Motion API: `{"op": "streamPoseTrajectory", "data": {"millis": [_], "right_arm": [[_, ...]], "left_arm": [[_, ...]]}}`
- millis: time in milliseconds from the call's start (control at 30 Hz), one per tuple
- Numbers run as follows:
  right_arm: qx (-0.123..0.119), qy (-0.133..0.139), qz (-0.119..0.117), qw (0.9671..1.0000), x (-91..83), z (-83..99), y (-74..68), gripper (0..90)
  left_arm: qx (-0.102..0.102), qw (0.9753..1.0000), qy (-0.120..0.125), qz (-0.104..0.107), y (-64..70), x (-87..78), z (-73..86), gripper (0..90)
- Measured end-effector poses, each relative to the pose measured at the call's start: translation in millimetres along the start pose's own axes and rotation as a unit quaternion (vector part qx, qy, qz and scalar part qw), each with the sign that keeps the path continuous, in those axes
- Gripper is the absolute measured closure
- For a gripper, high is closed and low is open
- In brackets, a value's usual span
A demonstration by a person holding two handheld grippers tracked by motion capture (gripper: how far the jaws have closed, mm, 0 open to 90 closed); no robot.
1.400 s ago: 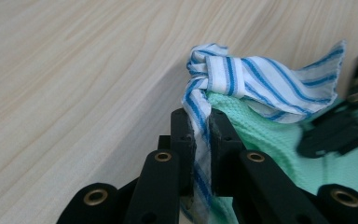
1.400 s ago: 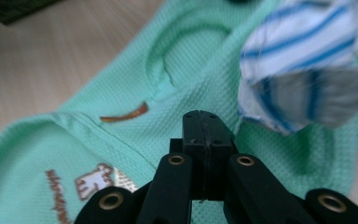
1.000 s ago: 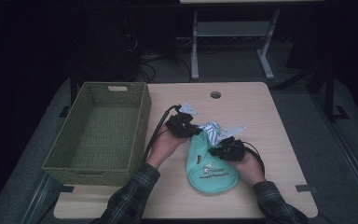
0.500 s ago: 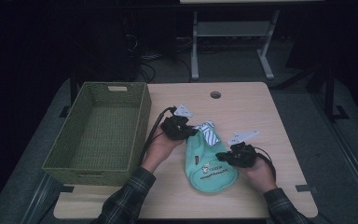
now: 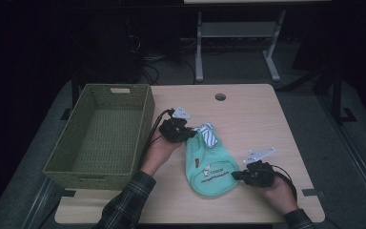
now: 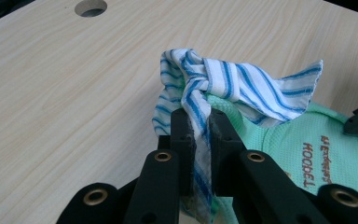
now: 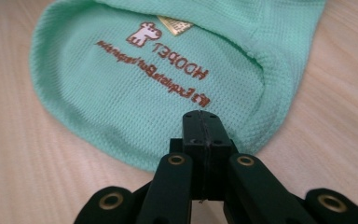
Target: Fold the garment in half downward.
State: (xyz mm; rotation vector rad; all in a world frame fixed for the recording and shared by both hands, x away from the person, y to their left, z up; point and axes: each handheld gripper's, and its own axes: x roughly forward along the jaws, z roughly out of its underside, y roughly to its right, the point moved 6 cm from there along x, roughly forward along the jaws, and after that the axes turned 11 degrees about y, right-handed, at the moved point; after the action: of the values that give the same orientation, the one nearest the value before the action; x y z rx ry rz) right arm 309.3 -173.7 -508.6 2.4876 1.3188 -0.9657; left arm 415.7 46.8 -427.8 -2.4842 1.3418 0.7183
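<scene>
Now my left gripper (image 6: pixel 198 135) held the striped tie (image 6: pixel 233 86) at the shirt (image 5: pixel 208 162)'s far end, while my right gripper (image 7: pixel 204 128), jaws pressed together, sat at its near hem; the shirt lay lengthwise between them on the counter (image 5: pixel 257 114).

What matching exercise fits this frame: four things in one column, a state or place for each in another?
Things:
1. left hand-held gripper
2. right hand-held gripper
3. wicker basket
4. mint green garment

States:
A. empty, at the table's left edge
B. shut on the striped cloth
C. flat on the table
D. shut at the garment's edge

Pairs: 1-B, 2-D, 3-A, 4-C
</scene>
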Motion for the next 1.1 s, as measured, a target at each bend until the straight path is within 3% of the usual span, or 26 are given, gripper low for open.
{"op": "streamPoseTrajectory", "data": {"millis": [167,467,567,733,867,1100], "right_arm": [[-0.01,-0.007,0.024,0.9996,5.0,-4.9,15.9,89.7],[0.006,0.0,0.041,0.9992,9.2,-12.7,45.8,89.8],[0.009,0.004,0.041,0.9991,9.3,-12.4,45.9,89.8],[0.009,0.005,0.042,0.9991,9.3,-12.3,45.6,89.7],[0.008,0.006,0.043,0.999,6.7,-15.1,43.5,89.8],[0.006,0.047,0.031,0.9984,-8.3,-32.7,35.3,89.7]], "left_arm": [[0.002,1.0,0.003,-0.005,-1.1,-1.7,-0.2,81.9],[0.01,0.9999,0.002,-0.004,3.2,-3.3,0.4,81.9],[0.02,0.9998,0.001,-0.001,9.1,-3.0,-2.2,81.9],[0.055,0.9984,-0.008,-0.003,21.2,-0.9,-6.2,81.8],[0.066,0.9978,-0.009,0.0,28.8,1.5,-7.4,81.8],[0.093,0.9955,-0.016,0.011,49.6,9.3,-8.3,81.7]]}}
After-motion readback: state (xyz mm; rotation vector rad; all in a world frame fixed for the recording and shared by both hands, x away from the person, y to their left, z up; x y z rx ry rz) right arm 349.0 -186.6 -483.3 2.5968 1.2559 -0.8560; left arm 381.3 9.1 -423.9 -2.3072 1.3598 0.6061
